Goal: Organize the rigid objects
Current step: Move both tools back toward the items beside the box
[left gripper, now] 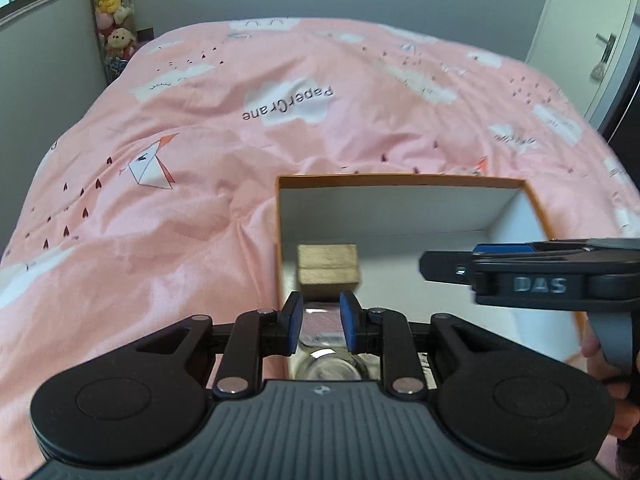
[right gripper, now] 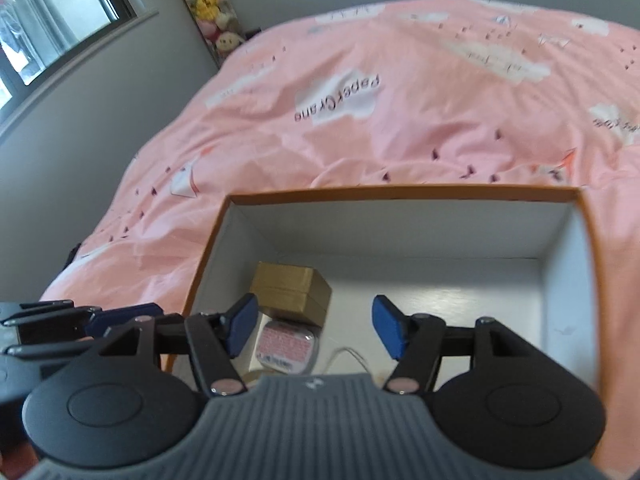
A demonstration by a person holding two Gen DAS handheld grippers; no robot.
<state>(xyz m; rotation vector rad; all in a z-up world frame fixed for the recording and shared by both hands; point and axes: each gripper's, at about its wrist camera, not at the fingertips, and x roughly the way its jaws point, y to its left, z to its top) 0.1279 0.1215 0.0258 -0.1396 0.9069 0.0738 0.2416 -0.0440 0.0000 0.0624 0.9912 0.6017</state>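
Observation:
An orange cardboard box (left gripper: 400,178) with a white inside sits on the pink bed; it also shows in the right wrist view (right gripper: 400,192). Inside lie a small wooden box (left gripper: 327,270) (right gripper: 291,292), a pink-patterned flat item (right gripper: 286,346) (left gripper: 322,322) and a clear glass jar (left gripper: 329,368). My left gripper (left gripper: 320,322) hangs over the box's left part, its jaws partly open and empty above the jar. My right gripper (right gripper: 314,330) is open and empty above the box floor; it shows from the side in the left wrist view (left gripper: 440,270).
A pink duvet (left gripper: 240,140) covers the bed. A column of plush toys (left gripper: 112,12) stands in the far left corner. A window (right gripper: 48,20) is on the left wall and a door (left gripper: 592,40) at the far right.

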